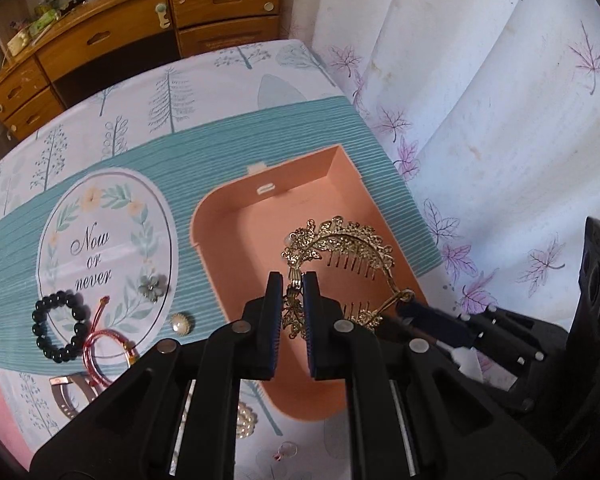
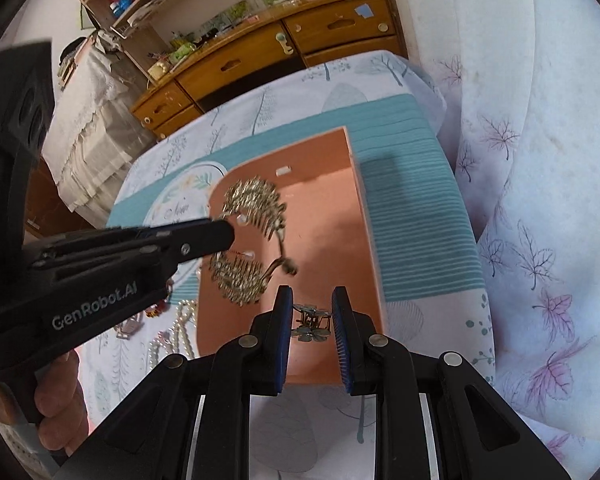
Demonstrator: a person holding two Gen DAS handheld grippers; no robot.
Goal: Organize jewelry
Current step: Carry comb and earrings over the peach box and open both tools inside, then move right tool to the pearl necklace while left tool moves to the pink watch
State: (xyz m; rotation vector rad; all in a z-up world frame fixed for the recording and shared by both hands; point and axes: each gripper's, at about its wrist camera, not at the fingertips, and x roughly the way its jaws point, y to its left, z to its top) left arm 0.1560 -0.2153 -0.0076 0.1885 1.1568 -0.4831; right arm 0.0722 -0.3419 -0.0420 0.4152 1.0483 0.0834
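Observation:
An open pink box (image 1: 300,196) lies on the table; it also shows in the right wrist view (image 2: 328,216). My left gripper (image 1: 292,304) is shut on a gold double hair comb (image 1: 340,248) and holds it over the box; the comb (image 2: 248,236) hangs from the left gripper (image 2: 228,236) in the right wrist view. My right gripper (image 2: 311,320) is shut on a small silver flower ornament (image 2: 312,324) above the box's near end; its tip (image 1: 410,304) touches the comb's lower end in the left wrist view.
On the patterned tablecloth (image 1: 100,152) left of the box lie a black bead bracelet (image 1: 58,326), a red cord bracelet (image 1: 96,348), a grey flower clip (image 1: 153,286), a pearl brooch (image 1: 181,323), a watch band (image 1: 66,396) and pearl strands (image 2: 176,336). A wooden dresser (image 1: 140,28) stands behind, a curtain (image 1: 500,120) on the right.

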